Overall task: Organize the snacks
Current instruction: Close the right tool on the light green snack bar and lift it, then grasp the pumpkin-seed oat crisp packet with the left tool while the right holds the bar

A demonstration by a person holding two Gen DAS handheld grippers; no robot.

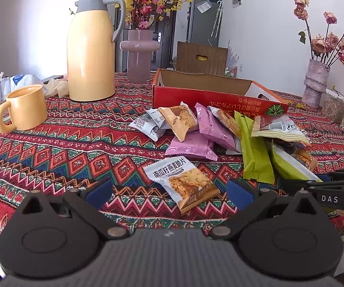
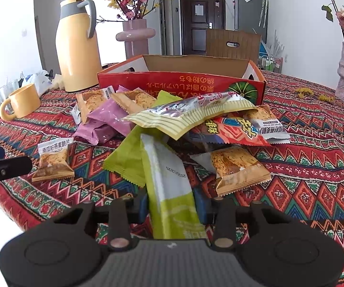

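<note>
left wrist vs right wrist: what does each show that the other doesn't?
Left wrist only: open left hand-held gripper over a lone oat-crisp packet.
Right wrist only: right hand-held gripper closed on a green-white bar wrapper; red snack packet.
Both: red box, yellow thermos, yellow mug, pink packets.

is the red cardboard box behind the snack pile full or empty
Cannot tell fully. The red cardboard box is open at the top and only bare brown inner walls show; its floor is hidden. All visible snack packets lie outside it.
</note>
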